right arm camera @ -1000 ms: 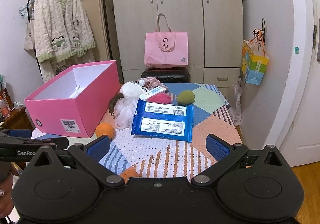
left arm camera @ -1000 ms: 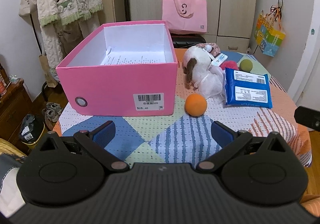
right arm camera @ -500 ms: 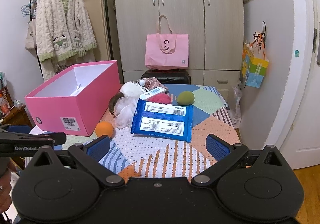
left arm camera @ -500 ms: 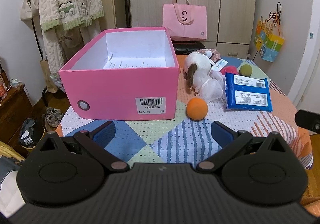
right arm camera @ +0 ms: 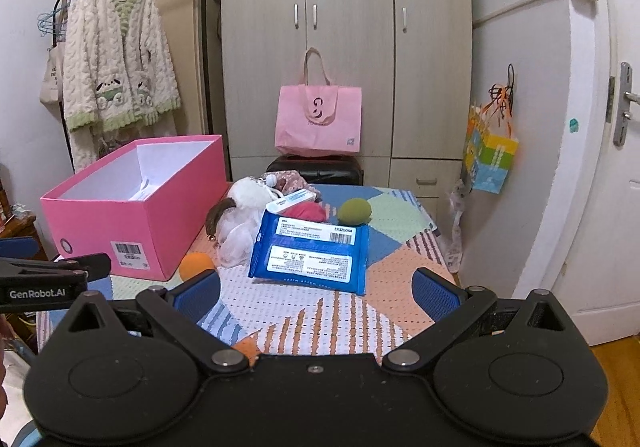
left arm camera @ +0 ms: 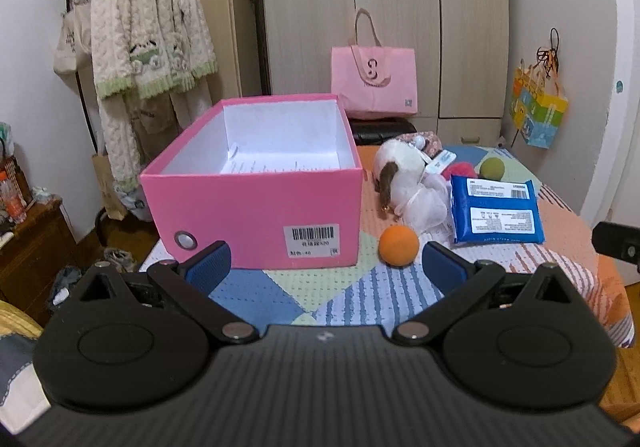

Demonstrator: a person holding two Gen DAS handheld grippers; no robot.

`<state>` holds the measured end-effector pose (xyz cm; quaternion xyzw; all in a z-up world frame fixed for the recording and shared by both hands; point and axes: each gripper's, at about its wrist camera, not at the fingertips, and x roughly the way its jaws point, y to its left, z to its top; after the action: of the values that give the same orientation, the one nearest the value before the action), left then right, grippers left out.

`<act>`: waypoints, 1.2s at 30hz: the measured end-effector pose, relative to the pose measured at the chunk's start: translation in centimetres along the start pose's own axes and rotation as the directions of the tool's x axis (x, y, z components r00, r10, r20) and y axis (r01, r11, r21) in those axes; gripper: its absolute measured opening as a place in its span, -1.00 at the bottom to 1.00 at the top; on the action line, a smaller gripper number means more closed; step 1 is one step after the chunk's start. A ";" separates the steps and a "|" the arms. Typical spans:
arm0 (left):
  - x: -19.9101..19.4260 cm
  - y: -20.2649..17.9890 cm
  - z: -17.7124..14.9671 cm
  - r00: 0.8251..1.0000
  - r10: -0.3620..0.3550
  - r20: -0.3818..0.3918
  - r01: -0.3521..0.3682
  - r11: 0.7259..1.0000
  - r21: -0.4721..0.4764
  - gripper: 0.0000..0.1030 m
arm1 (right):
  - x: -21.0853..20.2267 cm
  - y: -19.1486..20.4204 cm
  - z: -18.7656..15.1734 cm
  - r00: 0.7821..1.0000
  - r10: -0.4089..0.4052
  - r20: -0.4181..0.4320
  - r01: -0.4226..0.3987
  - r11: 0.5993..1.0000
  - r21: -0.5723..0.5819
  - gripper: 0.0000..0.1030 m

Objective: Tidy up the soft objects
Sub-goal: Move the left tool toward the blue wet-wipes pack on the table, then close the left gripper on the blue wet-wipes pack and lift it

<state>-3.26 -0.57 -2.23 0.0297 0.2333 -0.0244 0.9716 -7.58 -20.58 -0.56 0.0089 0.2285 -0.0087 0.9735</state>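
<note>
An open pink box (left arm camera: pixel 256 203) (right arm camera: pixel 132 215) stands on the left of the patchwork table, holding only a paper sheet. To its right lie an orange ball (left arm camera: pixel 399 241) (right arm camera: pixel 196 264), a white-and-brown plush toy (left arm camera: pixel 400 167) (right arm camera: pixel 248 193), a white mesh puff (left arm camera: pixel 428 203) (right arm camera: pixel 236 237), a blue wipes pack (left arm camera: pixel 496 209) (right arm camera: pixel 312 251), a red soft item (left arm camera: pixel 460 169) (right arm camera: pixel 306 212) and a green ball (left arm camera: pixel 491 168) (right arm camera: pixel 354 211). My left gripper (left arm camera: pixel 324 263) is open above the table's near edge, facing the box. My right gripper (right arm camera: pixel 316 289) is open, short of the wipes pack.
A pink tote bag (left arm camera: pixel 374 87) (right arm camera: pixel 318 123) sits on a dark chair behind the table. A cream cardigan (left arm camera: pixel 148 43) hangs on a rack at left. A colourful bag (right arm camera: pixel 490 155) hangs on the right wall. Wardrobe doors (right arm camera: pixel 344 27) fill the back.
Both grippers have risen and drawn back slightly, so the view tilts up and the table objects sit lower and smaller. Nothing on the table has moved.
</note>
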 end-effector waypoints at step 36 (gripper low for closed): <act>9.7 -6.1 4.1 0.958 -0.286 -0.005 0.285 0.956 0.070 0.94 | 10.0 -5.0 -0.9 0.987 0.153 0.046 -0.150 0.986 -0.071 1.00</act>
<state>6.86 -7.30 -3.26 0.0297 0.2316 -0.1726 0.9569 0.84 -25.65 -5.83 -0.0066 0.2020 0.0727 0.9767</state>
